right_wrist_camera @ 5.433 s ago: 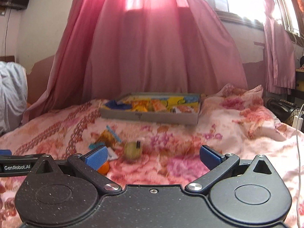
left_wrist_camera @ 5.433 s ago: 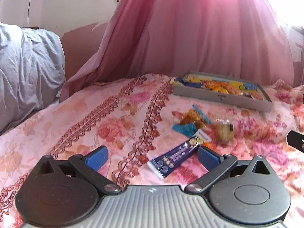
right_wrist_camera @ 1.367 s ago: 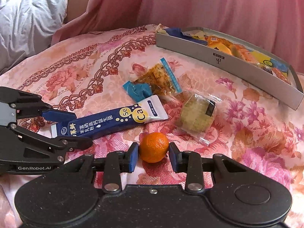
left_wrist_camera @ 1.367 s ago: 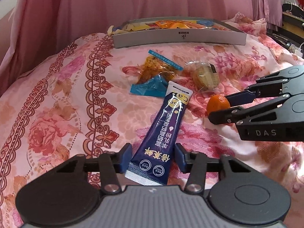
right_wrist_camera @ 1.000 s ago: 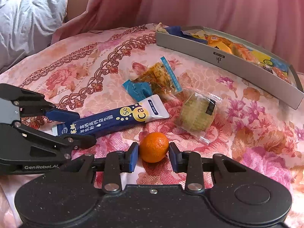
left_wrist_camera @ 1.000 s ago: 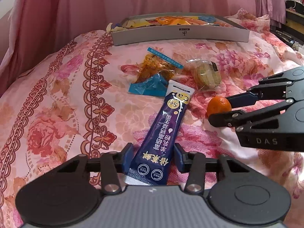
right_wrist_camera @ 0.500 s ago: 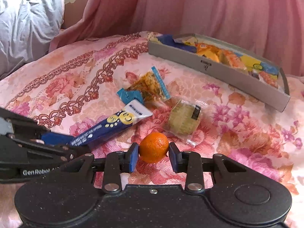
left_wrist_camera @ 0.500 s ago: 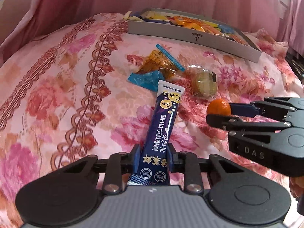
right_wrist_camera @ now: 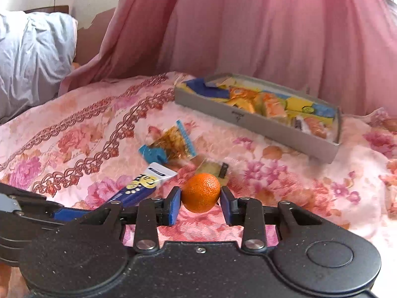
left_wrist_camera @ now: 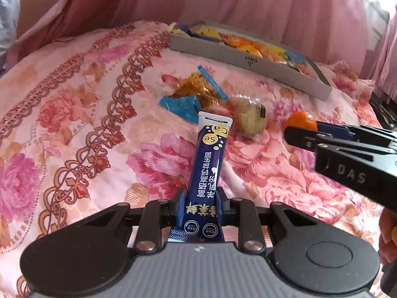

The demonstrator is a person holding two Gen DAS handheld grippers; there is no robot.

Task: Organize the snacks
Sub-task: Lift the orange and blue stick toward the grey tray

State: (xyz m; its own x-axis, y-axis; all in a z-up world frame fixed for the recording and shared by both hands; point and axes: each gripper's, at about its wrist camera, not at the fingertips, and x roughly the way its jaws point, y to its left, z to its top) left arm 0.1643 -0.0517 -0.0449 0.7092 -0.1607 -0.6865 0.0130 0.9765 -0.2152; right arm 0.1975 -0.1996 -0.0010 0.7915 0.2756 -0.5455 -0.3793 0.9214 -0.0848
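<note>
My left gripper [left_wrist_camera: 201, 209] is shut on the near end of a long dark-blue snack sachet [left_wrist_camera: 209, 164], which stands lifted off the bed. The same sachet [right_wrist_camera: 139, 187] shows at lower left in the right wrist view. My right gripper [right_wrist_camera: 201, 204] is shut on a small orange mandarin [right_wrist_camera: 201, 192], held above the bedspread; the mandarin [left_wrist_camera: 301, 121] also appears at the right in the left wrist view. A grey tray [right_wrist_camera: 250, 121] with several snack packets lies at the far side of the bed.
A clear packet of orange snacks with a blue strip [left_wrist_camera: 198, 92], a small blue wrapper [left_wrist_camera: 180, 104] and a wrapped cake [left_wrist_camera: 249, 120] lie on the floral bedspread [left_wrist_camera: 74, 129]. Pink curtains [right_wrist_camera: 260, 24] hang behind. A grey-white pillow [right_wrist_camera: 29, 54] sits at the left.
Both grippers closed from open, the left on the sachet and the right on the mandarin, then rose off the bed with them. The tray now looks nearer.
</note>
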